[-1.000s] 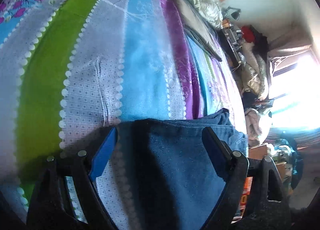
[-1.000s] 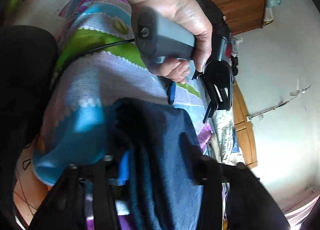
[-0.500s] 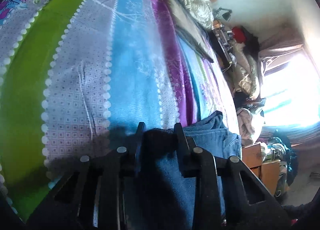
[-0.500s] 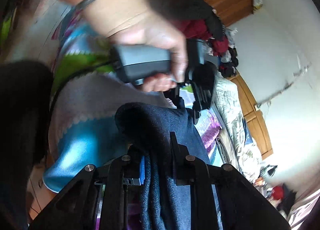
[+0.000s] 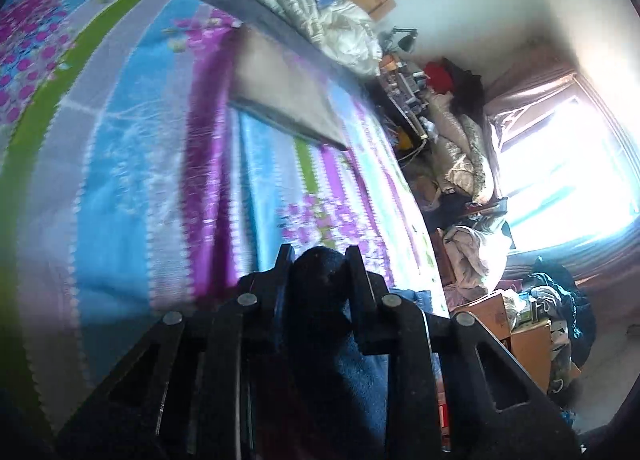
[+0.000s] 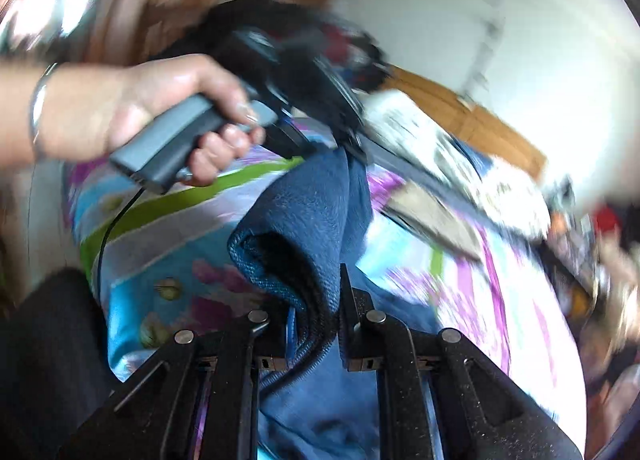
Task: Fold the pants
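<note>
Dark blue pants (image 6: 316,212) hang stretched between my two grippers above the striped bedsheet (image 6: 168,220). My right gripper (image 6: 316,300) is shut on a bunched edge of the pants at the bottom of its view. Farther off, a hand (image 6: 160,116) holds my left gripper (image 6: 344,144), which pinches the other end of the same fabric. In the left wrist view my left gripper (image 5: 318,260) is shut on a dark fold of the pants (image 5: 348,364), lifted above the bedsheet (image 5: 132,164).
A grey folded cloth (image 5: 280,92) and a crumpled quilt (image 5: 328,20) lie at the far side of the bed. A cluttered shelf (image 5: 404,80), piles of clothes (image 5: 460,156) and a bright window (image 5: 568,176) stand past the bed's right edge. A wooden wardrobe (image 6: 460,108) is behind.
Both grippers went from open around the pants' edge to shut on it, then lifted the fabric off the bed and swung it toward the far side.
</note>
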The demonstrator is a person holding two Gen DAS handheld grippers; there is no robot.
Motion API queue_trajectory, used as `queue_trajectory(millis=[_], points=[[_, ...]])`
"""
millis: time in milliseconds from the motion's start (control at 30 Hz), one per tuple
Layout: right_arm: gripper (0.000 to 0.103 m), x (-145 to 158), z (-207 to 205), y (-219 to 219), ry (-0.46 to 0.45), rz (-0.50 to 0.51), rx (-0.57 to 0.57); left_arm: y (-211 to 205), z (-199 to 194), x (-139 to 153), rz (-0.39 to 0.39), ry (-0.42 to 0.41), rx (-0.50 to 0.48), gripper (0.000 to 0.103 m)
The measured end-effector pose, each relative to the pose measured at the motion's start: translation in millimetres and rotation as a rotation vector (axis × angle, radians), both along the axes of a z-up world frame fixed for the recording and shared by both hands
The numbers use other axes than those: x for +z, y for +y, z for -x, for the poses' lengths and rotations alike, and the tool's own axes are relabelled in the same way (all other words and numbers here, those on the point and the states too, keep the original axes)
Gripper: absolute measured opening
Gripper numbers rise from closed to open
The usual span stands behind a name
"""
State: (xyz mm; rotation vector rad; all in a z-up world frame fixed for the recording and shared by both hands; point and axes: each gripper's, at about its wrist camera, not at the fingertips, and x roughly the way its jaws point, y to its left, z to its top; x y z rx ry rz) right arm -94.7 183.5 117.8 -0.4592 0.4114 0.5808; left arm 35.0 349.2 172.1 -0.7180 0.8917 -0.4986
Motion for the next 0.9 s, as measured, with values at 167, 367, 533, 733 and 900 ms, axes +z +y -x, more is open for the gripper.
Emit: queue_trajectory(millis=[167,367,533,733,900], points=[[0.016,14.2,-21.0,-120.5,0.142,-0.216,-0.238,-128.3,-28.2,38.8,0.037,-0.096,-0.178,0.026],[0.016,-10.2,-26.0,-269.0,0.229,-0.404,-0.565,-321.0,-69.0,19.7,0.034,-0.055,-0.437,0.025],[0.016,-59.9,-31.7,-394.1,0.41,-0.707,-0.792,-438.3,-87.7,-40.0,-0.017,0.066,-0.525,0.024],[0.018,-131.6,-27.0,-464.4,0.67,-1.142,-0.778,-473.8,-104.0,-102.2,-0.084,0.254,-0.494,0.02],[0.022,-137.5,-14.9,-487.4,0.715,-1.285,-0.739,-440.9,-113.6,-41.0,-0.065,0.064,-0.412,0.073]])
